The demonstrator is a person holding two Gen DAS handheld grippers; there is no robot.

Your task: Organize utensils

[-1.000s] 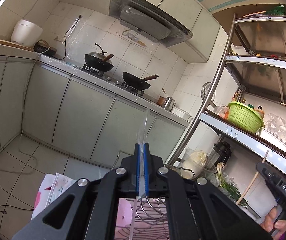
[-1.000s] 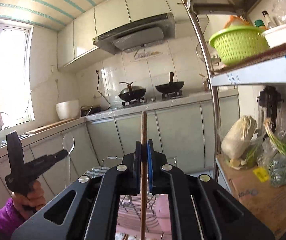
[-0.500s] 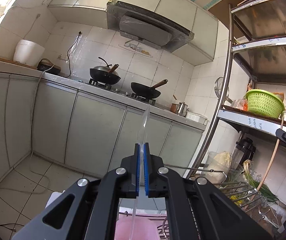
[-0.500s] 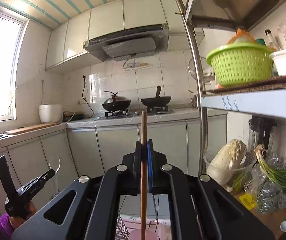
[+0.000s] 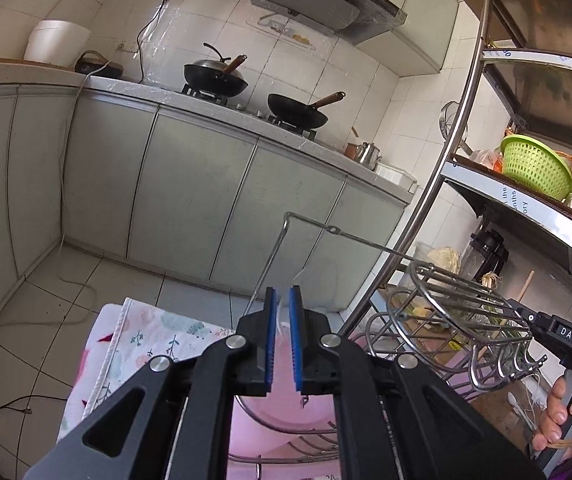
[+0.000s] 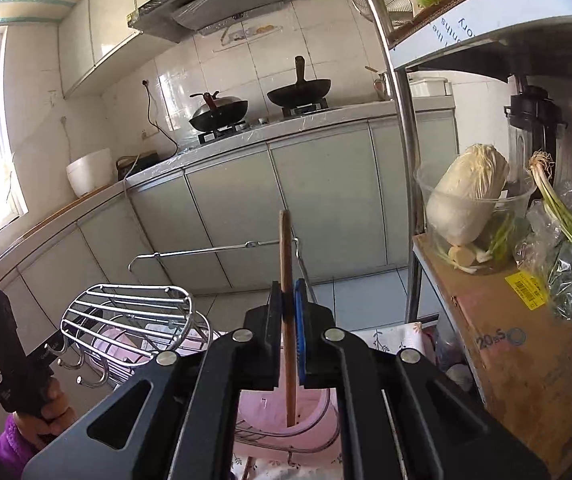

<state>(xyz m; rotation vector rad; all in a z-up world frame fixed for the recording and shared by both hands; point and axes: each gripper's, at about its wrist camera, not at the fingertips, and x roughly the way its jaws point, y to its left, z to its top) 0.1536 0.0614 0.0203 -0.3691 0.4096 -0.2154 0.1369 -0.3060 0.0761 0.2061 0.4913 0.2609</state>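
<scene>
My left gripper (image 5: 280, 300) stands a little open over a pink cup (image 5: 281, 412) in a wire rack (image 5: 458, 300); a clear plastic spoon (image 5: 281, 316) shows faintly between the blue pads, seemingly loose. My right gripper (image 6: 289, 300) is shut on a wooden chopstick (image 6: 286, 248), upright, its lower end inside the pink cup (image 6: 286, 412). The wire rack (image 6: 125, 320) shows at the left of the right wrist view. The right gripper body (image 5: 558, 336) shows at the right edge of the left wrist view, the left one (image 6: 9, 360) at the lower left of the right.
A floral cloth (image 5: 141, 344) lies under the rack. A steel shelf unit (image 5: 462, 152) stands to the right with a green basket (image 5: 534, 168). A cardboard box (image 6: 518, 344) holds cabbage (image 6: 466, 196) and scallions. Kitchen cabinets (image 5: 189, 192) with two woks stand behind.
Both grippers have tilted down over the rack. The left jaws have parted from tight on the clear spoon, which has sunk low. The chopstick's lower end has gone into the pink cup.
</scene>
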